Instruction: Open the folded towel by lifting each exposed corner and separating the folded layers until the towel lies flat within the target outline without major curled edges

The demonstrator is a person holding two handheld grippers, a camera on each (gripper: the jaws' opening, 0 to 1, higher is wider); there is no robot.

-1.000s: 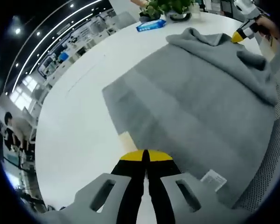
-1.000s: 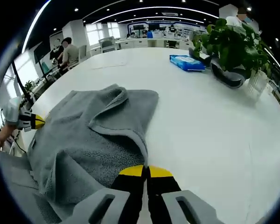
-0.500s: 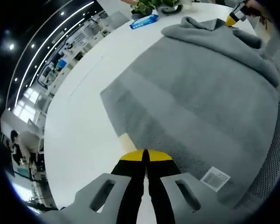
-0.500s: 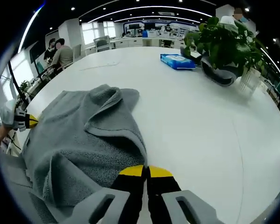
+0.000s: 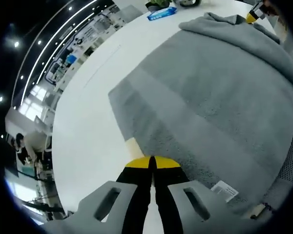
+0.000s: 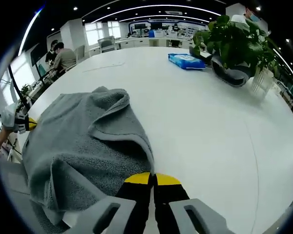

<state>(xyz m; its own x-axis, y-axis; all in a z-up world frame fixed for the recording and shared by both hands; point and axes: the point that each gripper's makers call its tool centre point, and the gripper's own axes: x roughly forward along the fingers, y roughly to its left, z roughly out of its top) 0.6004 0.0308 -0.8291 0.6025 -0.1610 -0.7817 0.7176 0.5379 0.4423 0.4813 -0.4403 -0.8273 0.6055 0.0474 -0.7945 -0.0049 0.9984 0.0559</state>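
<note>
**Q:** Since a second ago, what's different?

**A:** Not a lot. Both grippers still pinch the towel [image 5: 219,92]. On the right side the bunched fold has drawn in closer to the right gripper [image 6: 153,179], and the flap that reached out over the table [image 6: 210,126] a second ago is now tucked back. The camera tilted a bit on the left, so don't read that as the towel moving.

**Q:** Where's the towel sitting?

**A:** On the white table, near its edge on the person's side. In the left gripper view it's spread wide and mostly flat, with a paler band running across it and a small white label [image 5: 223,188] near the corner by the left gripper [image 5: 152,163]. The far end is still rumpled into a ridge.

**Q:** Jaws?

**A:** Pressed together on both. Left one nips the towel's edge with a bit of tan tape [image 5: 132,145] on the table just beside it. Right one holds the hem, with the folded layers heaped up to its left.

**Q:** Anything else up there?

**A:** Blue packet [image 6: 186,61] and a potted plant [image 6: 234,46] toward the far edge, well apart from the towel.
</note>
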